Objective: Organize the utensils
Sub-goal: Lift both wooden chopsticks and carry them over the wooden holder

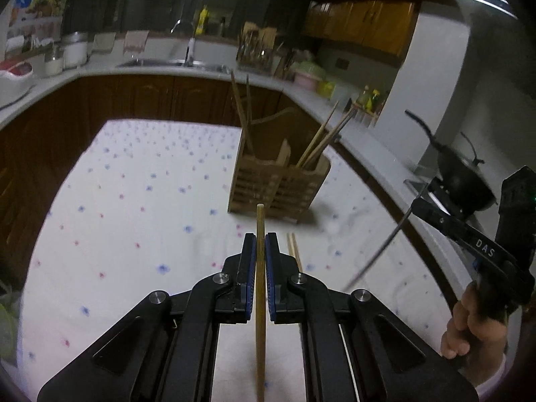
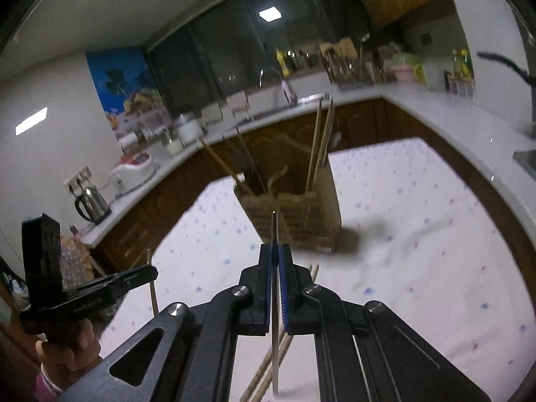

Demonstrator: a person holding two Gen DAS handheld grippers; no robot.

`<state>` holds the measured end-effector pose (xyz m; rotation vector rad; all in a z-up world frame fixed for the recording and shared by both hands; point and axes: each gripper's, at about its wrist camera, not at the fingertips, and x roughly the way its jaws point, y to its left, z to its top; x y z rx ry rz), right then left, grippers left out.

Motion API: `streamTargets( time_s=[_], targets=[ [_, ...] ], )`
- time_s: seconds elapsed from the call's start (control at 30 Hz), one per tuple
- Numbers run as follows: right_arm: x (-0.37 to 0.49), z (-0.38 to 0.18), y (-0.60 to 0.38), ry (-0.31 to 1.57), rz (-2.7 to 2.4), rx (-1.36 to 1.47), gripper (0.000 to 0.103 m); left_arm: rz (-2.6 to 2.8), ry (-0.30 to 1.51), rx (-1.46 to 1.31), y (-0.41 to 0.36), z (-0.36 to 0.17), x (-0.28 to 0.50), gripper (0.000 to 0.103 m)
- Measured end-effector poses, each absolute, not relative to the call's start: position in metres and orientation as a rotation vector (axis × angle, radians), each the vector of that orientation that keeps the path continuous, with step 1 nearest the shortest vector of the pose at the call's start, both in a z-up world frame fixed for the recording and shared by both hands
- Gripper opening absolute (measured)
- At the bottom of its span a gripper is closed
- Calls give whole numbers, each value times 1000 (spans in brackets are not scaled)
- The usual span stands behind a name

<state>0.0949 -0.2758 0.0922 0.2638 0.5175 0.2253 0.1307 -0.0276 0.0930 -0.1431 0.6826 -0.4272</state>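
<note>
Utensils: wooden chopstick [image 1: 260,268] clamped in left gripper [image 1: 260,244] jaws; metal chopstick [image 2: 274,288] clamped in right gripper [image 2: 275,251] jaws.
Holder: wooden caddy [image 1: 279,184] on desk [image 1: 134,201], ahead.
Handling: light, stiff; metal probably slippery, grip mid-shaft.
Remaining: loose pair [image 1: 294,251] on desk.

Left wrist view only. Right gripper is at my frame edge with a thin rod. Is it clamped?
Observer: Yes. The right gripper has its fingers shut on a metal chopstick; the tip pokes out past them.
Operator: I see two wooden ends on the cloth. How far back do they run?
Observer: Those wooden chopsticks lie side by side on the cloth and run back beneath the right gripper.
Operator: Anything off my left edge?
Observer: A steel kettle stands on the counter, well clear of the cloth.
</note>
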Motion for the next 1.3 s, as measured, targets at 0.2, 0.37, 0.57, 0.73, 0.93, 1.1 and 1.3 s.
streamTargets(
  time_s=[0.2,0.37,0.57,0.73,0.93,1.1,1.3],
  targets=[
    [94,112,-281,459,215,265,4,-416,636,-151,-22,110,128,5],
    [96,116,-284,447,212,265,4,-404,621,-159,-19,113,133,5],
    [97,119,-286,441,210,268,4,-391,613,-169,-18,116,138,5],
    [100,122,-288,430,205,270,4,-388,593,-177,-19,124,144,5],
    [107,130,-294,407,193,278,4,-382,551,-180,-21,141,156,5],
    [120,145,-298,369,186,274,4,-385,493,-174,-29,163,170,5],
    [144,176,-302,295,160,253,4,-388,383,-184,-41,210,197,5]
  ],
)
